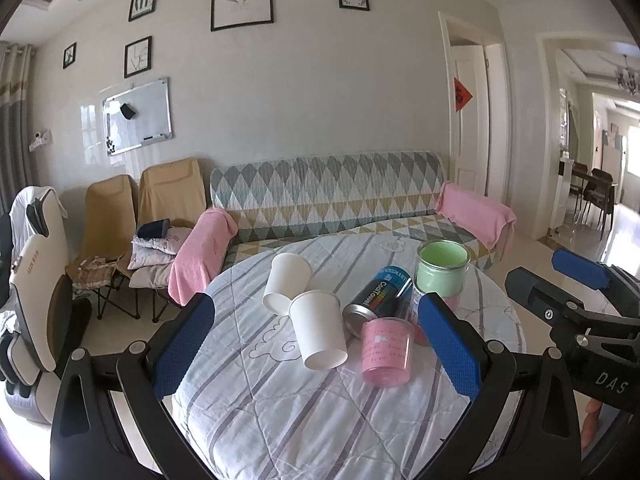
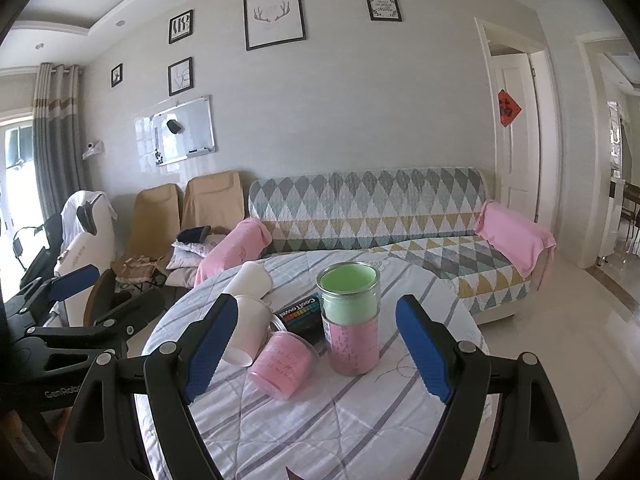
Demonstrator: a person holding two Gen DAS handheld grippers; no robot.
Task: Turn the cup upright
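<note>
Two white paper cups lie tipped on the striped round table (image 1: 280, 420): a near one (image 1: 319, 334) with its mouth toward me and a far one (image 1: 286, 282). A pink-filled clear cup (image 1: 387, 353) stands upside down beside them; it also shows in the right wrist view (image 2: 282, 364). A green cup (image 2: 349, 298) stands upright, stacked on a pink cup (image 2: 354, 346). My left gripper (image 1: 316, 346) is open and empty, above the table with the near white cup between its fingers' line of sight. My right gripper (image 2: 320, 350) is open and empty, facing the stacked cups.
A dark CoolTowel can (image 1: 378, 294) lies on its side between the cups. Behind the table stand a patterned sofa (image 1: 332, 200) with pink towels, folding chairs (image 1: 160, 208) and a white chair (image 1: 36, 280) at left. The right gripper (image 1: 576, 300) shows at the right edge.
</note>
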